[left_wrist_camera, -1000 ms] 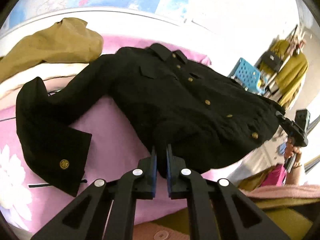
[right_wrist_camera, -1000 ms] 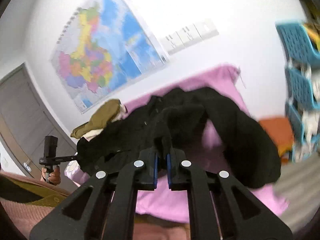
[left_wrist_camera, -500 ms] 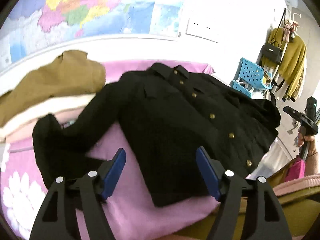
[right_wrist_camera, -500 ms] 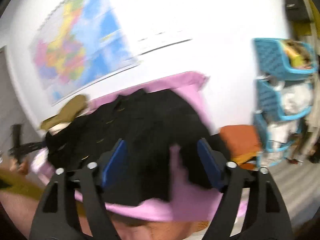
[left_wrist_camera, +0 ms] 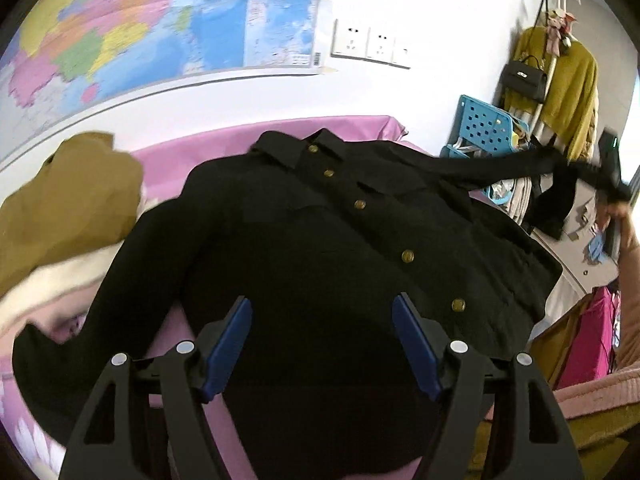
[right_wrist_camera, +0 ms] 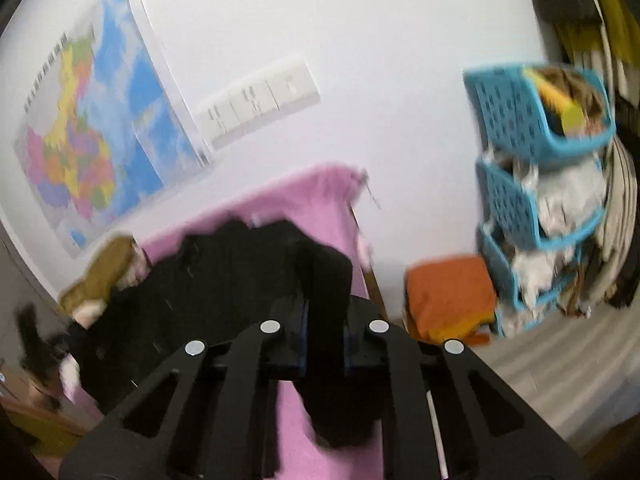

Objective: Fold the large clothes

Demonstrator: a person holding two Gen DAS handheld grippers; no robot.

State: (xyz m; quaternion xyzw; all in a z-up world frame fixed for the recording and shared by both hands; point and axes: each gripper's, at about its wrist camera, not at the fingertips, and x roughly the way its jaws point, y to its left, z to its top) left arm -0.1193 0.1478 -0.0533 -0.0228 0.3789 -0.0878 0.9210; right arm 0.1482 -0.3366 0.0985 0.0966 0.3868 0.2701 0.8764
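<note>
Pink bedspread (left_wrist_camera: 168, 152), black jacket (left_wrist_camera: 320, 240) beneath released left tongs (left_wrist_camera: 322, 344), right tongs (right_wrist_camera: 324, 344) just clenched on sleeve (right_wrist_camera: 328, 280)

black jacket (left_wrist_camera: 320, 248): matt woven cloth, shiny brass-looking buttons | pink bedsheet (left_wrist_camera: 192, 148): soft smooth cloth | left gripper (left_wrist_camera: 322, 344): matt black plastic, blue pads, small shiny metal rivets | blue baskets (right_wrist_camera: 532, 120): glossy perforated plastic | wall map (left_wrist_camera: 160, 20): glossy paper
</note>
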